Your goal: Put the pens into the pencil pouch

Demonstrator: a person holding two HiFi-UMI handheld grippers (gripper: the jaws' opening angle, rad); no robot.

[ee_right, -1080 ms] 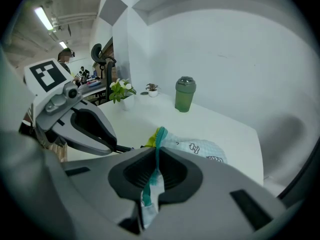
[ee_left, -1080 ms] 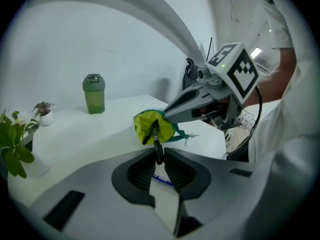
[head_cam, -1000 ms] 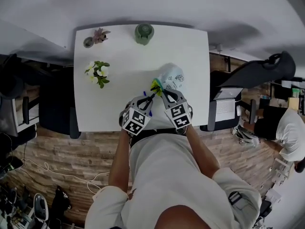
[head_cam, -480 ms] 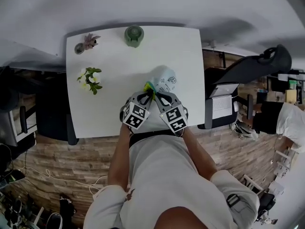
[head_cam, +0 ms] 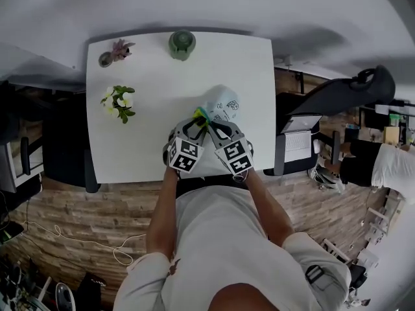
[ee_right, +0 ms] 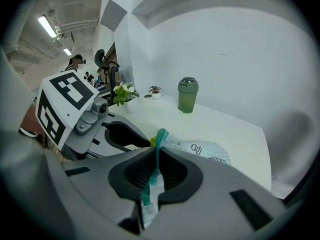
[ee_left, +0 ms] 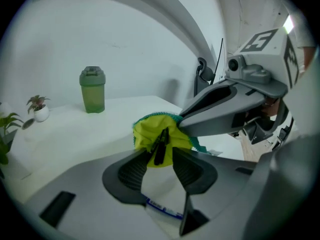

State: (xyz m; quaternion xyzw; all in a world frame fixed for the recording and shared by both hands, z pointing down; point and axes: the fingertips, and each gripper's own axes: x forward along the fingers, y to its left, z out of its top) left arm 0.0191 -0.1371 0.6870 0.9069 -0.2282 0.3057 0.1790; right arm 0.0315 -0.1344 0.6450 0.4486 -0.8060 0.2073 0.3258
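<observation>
A white printed pencil pouch (head_cam: 222, 103) lies on the white table (head_cam: 149, 141), its yellow-lined mouth (ee_left: 146, 134) facing me. My right gripper (ee_right: 155, 156) is shut on the pouch's teal zipper edge (ee_right: 160, 136) and holds the mouth up. My left gripper (ee_left: 161, 155) is right at that mouth. Its jaws have just been opening and now stand apart. A black pen (ee_left: 161, 143) rests in the yellow lining between the jaw tips, and the pads do not press on it. A blue-and-white pen (ee_left: 160, 209) lies on the table under the left jaws.
A green bottle (head_cam: 182, 44) stands at the table's far edge, with a small potted plant (head_cam: 113, 52) to its left. White flowers (head_cam: 117, 101) stand nearer, at the left. A dark chair (head_cam: 337, 99) and a seated person (head_cam: 389, 167) are off to the right.
My left gripper has moved a little forward and down to the pouch mouth. The right gripper has stayed on the pouch edge.
</observation>
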